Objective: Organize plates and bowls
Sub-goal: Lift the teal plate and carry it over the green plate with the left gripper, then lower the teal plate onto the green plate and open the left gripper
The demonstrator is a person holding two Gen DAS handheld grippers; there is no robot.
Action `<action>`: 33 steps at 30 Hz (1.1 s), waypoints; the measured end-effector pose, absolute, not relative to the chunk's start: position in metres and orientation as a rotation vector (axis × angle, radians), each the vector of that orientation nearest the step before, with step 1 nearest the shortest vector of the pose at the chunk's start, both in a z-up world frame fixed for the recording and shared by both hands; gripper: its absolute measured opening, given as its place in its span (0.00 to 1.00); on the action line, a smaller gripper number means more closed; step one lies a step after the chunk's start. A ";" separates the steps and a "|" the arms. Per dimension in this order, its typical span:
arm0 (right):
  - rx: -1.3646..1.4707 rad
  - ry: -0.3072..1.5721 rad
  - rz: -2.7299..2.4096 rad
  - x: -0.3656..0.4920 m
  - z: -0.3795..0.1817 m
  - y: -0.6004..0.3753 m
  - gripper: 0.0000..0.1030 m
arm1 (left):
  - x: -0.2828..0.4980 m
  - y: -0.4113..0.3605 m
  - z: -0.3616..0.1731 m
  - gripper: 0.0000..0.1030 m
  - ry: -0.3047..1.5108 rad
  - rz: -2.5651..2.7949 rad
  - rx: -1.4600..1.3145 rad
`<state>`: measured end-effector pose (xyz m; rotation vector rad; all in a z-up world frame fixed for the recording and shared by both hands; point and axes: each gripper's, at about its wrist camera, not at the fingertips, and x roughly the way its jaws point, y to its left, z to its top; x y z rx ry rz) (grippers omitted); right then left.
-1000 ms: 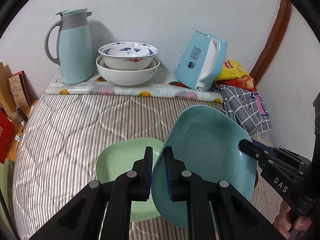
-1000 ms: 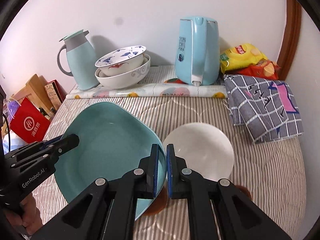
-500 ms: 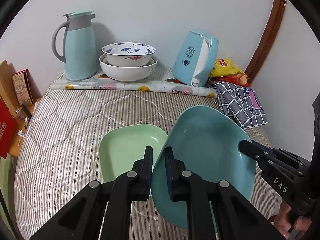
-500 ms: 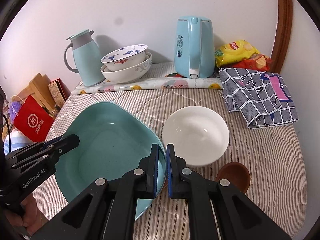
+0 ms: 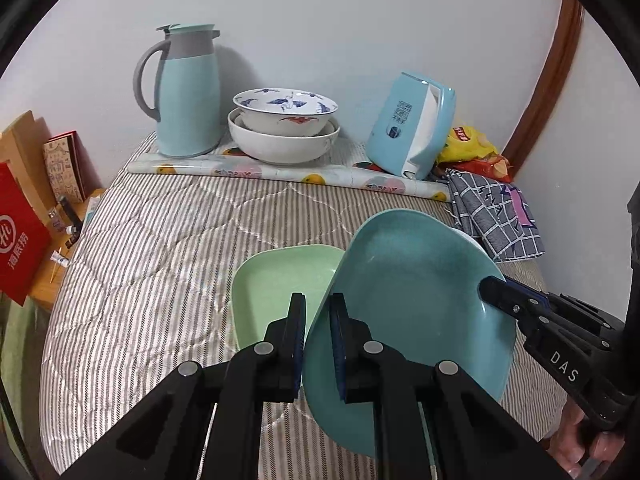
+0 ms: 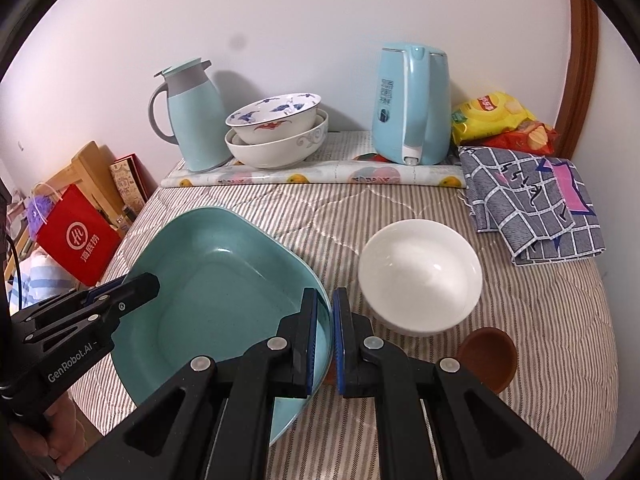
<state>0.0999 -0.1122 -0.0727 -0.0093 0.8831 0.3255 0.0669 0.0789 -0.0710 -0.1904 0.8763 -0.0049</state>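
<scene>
Teal plate (image 5: 412, 312) held tilted above striped bed (image 5: 160, 248), left tongs (image 5: 318, 340) and right tongs (image 6: 325, 340) each clamped on opposite rims. Green plate (image 5: 276, 284) lies on bed just beyond left tongs, partly under teal plate's left edge: likely stacking target.

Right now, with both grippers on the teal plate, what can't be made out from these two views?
- Brown dish, right wrist view: its near-left part is hidden behind the right gripper.
- Green plate, left wrist view: its right side is covered by the teal plate, its near edge by the left gripper.
- White bowl, left wrist view: only a sliver shows behind the teal plate.
- Lower stacked bowl: its inside is filled by the patterned bowl.
</scene>
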 end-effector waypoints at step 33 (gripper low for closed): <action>-0.078 0.971 0.429 0.157 -0.122 -0.049 0.08 | 0.103 0.130 -0.119 0.12 0.959 0.125 -0.254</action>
